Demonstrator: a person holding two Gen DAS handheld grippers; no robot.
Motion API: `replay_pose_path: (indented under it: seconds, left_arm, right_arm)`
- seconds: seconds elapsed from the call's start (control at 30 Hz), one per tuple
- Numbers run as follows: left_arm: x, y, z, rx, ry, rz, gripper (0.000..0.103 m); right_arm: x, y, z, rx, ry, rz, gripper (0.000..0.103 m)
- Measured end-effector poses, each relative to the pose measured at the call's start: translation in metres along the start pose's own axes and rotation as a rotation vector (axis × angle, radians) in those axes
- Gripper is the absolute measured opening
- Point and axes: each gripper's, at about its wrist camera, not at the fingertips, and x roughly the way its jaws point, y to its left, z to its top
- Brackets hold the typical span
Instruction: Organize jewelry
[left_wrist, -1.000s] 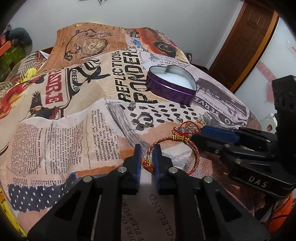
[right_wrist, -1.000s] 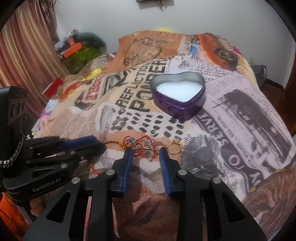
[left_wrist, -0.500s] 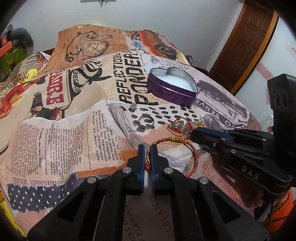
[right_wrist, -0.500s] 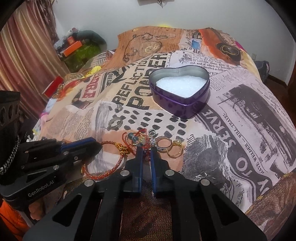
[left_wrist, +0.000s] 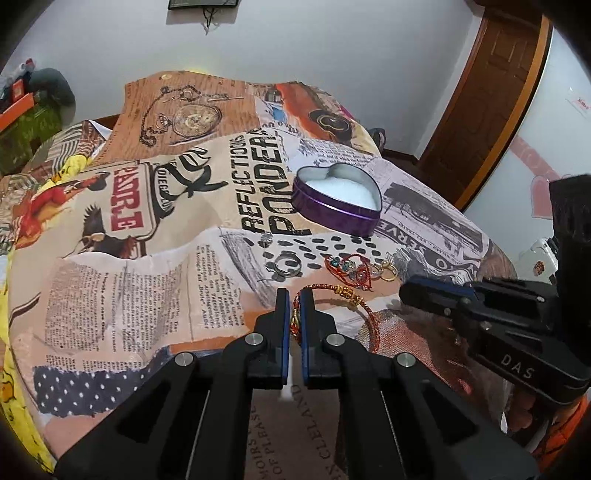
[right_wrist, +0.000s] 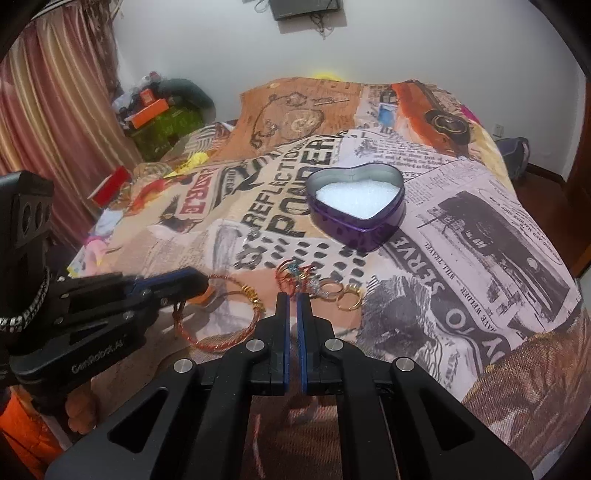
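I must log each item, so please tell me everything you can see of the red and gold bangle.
The red and gold bangle is a thin round hoop, seemingly wound in red thread with gold bands and a small gold knot. It lies flat on the printed bedspread, unbroken. The left gripper has its jaws shut on the near rim.

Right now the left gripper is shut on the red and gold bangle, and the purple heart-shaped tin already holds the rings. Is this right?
Not quite. The left gripper is shut on the red and gold bangle, but the purple heart-shaped tin holds only white filling. The right wrist view shows the rings on the bedspread.
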Motion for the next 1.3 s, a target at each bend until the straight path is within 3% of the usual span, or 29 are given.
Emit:
replay_pose_path:
  seconds: [0.13, 0.27, 0.33, 0.67, 0.77, 0.9, 1.3]
  left_arm:
    - [-0.004, 0.007, 0.001, -0.011, -0.015, 0.021, 0.003]
    - [-0.007, 0.016, 0.000, -0.022, -0.023, 0.032, 0.003]
    - [-0.005, 0.020, -0.001, -0.033, -0.020, 0.028, 0.003]
    - [0.006, 0.027, -0.005, -0.050, -0.003, 0.020, 0.003]
    - [0.007, 0.027, -0.006, -0.048, -0.002, 0.023, 0.003]
    - [0.005, 0.026, -0.006, -0.042, -0.010, 0.033, 0.003]
    - [-0.007, 0.018, -0.004, -0.019, -0.036, 0.046, 0.003]
  right_arm:
    - [0.009, -0.002, -0.001, 0.035, 0.061, 0.011, 0.006]
    - [0.021, -0.003, 0.004, 0.058, 0.097, 0.013, 0.023]
    - [0.026, -0.002, 0.007, 0.046, 0.102, 0.010, 0.024]
    - [0.048, 0.004, 0.015, -0.035, 0.122, -0.001, 0.024]
    - [0.049, 0.005, 0.015, -0.055, 0.120, -0.002, 0.010]
    - [0.049, 0.003, 0.015, -0.047, 0.113, -0.003, 0.005]
    - [0.025, 0.016, 0.006, -0.093, 0.079, 0.006, 0.004]
